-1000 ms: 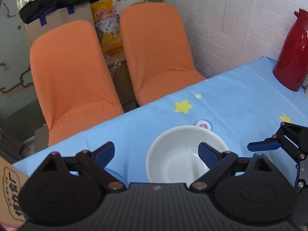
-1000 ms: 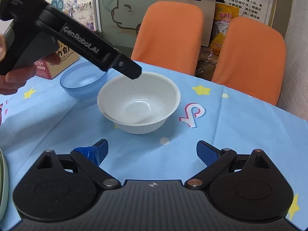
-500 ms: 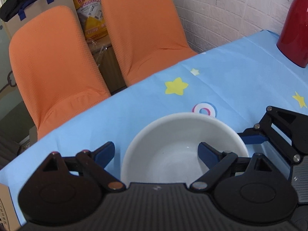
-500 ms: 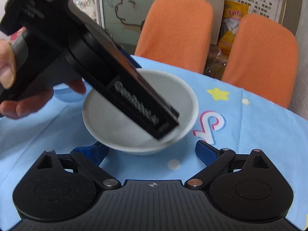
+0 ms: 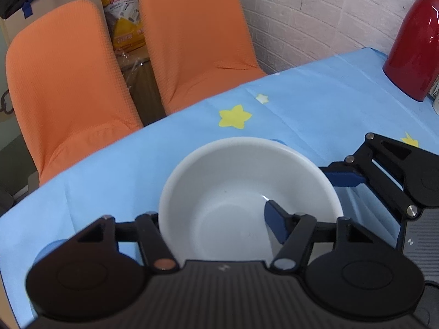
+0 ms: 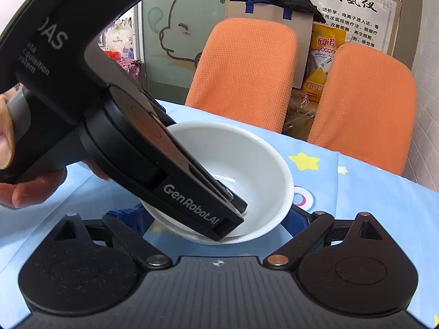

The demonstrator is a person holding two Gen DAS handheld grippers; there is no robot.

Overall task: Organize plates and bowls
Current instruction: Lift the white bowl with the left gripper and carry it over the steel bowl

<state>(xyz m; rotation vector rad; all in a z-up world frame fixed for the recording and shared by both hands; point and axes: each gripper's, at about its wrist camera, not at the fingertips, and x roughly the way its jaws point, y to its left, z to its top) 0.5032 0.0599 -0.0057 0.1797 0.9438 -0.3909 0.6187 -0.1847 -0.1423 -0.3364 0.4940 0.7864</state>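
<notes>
While both grippers are closing, the bowl (image 5: 247,192) on the blue cloth (image 5: 109,192) is straddled: the left gripper (image 5: 216,219) over its near wall, one finger inside, and the right gripper (image 6: 219,219) around its outside. Firm contact cannot be told.

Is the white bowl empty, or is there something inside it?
Empty of food. The white bowl shows a bare, clean inside in both views; only one finger of the left hand-held gripper reaches into it.
</notes>
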